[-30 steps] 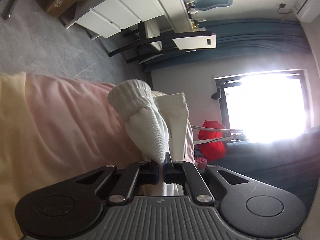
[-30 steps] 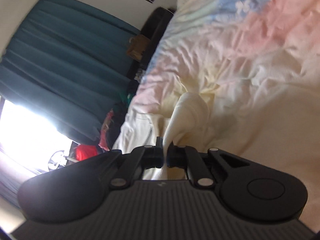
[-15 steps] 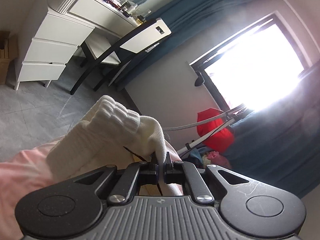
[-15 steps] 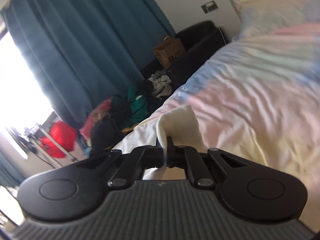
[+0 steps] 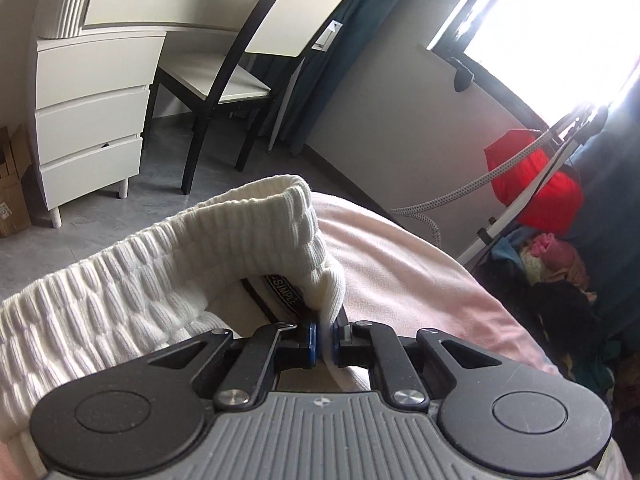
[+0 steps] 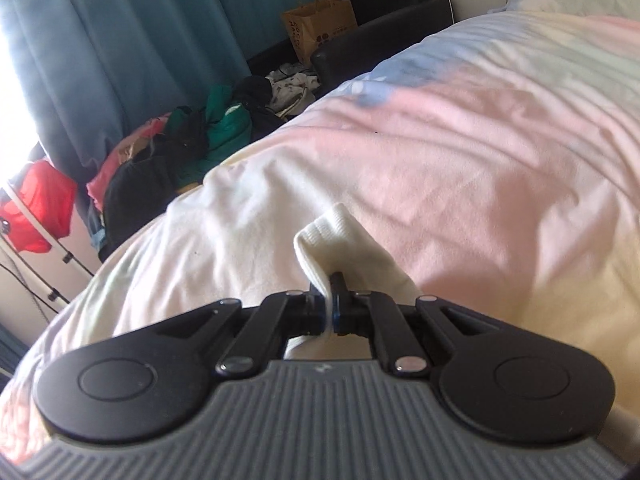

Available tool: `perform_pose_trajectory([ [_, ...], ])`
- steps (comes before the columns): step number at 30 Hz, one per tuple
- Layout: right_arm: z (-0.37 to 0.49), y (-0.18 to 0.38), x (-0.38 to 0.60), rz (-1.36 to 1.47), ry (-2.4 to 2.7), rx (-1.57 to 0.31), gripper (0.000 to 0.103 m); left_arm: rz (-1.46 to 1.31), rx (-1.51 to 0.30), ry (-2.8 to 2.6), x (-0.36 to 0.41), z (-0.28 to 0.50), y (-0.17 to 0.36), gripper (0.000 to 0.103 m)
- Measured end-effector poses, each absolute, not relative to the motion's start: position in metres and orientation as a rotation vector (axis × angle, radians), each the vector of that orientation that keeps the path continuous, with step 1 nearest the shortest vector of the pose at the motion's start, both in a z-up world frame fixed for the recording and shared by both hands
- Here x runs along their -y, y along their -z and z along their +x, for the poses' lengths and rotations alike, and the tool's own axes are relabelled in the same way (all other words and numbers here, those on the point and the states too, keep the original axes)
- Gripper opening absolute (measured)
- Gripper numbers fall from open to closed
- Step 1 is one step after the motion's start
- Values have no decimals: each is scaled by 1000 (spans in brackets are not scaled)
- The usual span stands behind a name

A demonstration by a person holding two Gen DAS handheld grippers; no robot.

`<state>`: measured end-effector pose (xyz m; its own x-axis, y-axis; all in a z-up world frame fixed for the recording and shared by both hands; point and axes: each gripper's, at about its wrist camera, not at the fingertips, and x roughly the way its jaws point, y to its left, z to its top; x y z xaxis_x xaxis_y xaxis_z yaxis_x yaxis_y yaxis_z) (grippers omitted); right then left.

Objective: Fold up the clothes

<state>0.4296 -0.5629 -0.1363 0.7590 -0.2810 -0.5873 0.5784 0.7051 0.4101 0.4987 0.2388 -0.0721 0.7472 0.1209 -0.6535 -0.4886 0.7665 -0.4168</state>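
My left claw (image 5: pixel 327 340) is easing open around the soft, limp white knit (image 5: pixel 160 280); my right claw (image 6: pixel 329 312) pinches its cuff above the bed (image 6: pixel 480 140).

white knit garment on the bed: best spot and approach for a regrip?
Take the white knit garment by its thick ribbed elastic band, probably from the open edge that faces the chair. The band stands up off the pink bedsheet in a firm doubled fold, so the pads can close across it.

The garment (image 5: pixel 160 280) is thick ribbed white knit cloth; the bed (image 6: pixel 480 140) cover is soft, wrinkled matt cotton; the dresser (image 5: pixel 88 92) looks smooth and painted.
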Motion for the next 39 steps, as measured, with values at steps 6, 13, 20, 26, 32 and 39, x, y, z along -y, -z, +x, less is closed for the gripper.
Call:
perform_pose_trajectory([
  [6,388,113,573,725,390,-463,74,-612,-629,-269,-249,456,55,34],
  [13,295,79,579,839,292,-388,90,-647,-605,-306,-272,346,33,56],
  [20,216,89,572,984,321,-354,92,-935,-658,-299,-306,269,75,78],
  [26,221,133,550,1069,334,-451,92,-1078,-629,-268,-296,266,116,82],
  [32,260,179,535,1088,270,-420,91,-1049,-552,-271,-287,309,120,82],
  [39,289,193,529,1160,317,-310,18,-1077,-511,-316,-292,334,112,27],
])
